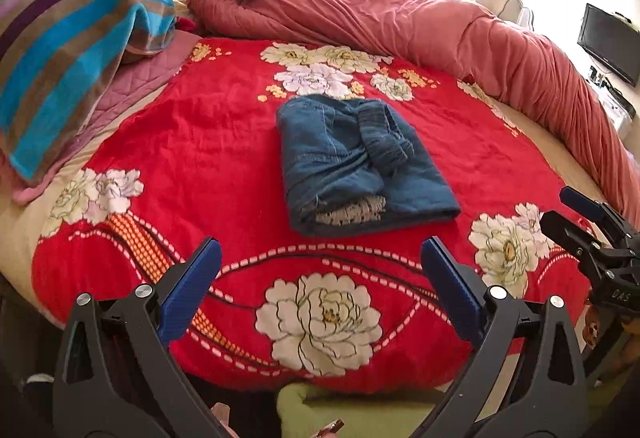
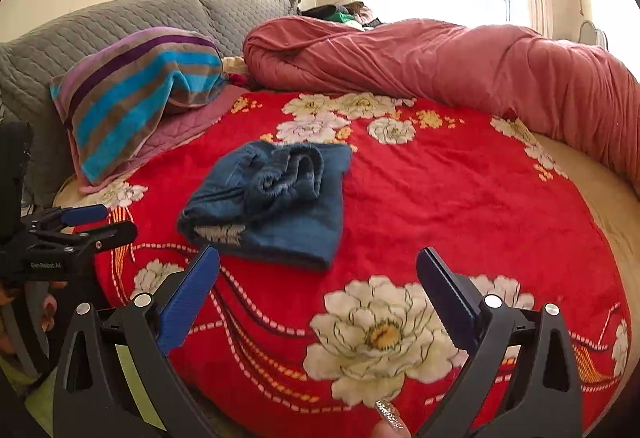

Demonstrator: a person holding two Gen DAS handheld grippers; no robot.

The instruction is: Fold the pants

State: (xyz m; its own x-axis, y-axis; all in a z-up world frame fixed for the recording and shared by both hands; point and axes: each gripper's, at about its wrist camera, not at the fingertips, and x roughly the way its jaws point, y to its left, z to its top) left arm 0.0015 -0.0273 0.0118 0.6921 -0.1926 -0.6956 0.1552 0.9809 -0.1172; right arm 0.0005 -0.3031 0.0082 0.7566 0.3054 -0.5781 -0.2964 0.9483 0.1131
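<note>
We hold our left claw (image 1: pixel 320 258) with its blue fingers (image 1: pixel 192 290) spread wide and empty above the near edge of the bed; our right claw (image 2: pixel 318 266) is likewise apart, gripping nothing. Just beyond both, the folded blue pants (image 1: pixel 360 161) lie on the red floral blanket (image 1: pixel 208 157). Farther back sit a striped towel (image 1: pixel 68 49) and a rolled pink quilt (image 1: pixel 400 13).
</note>
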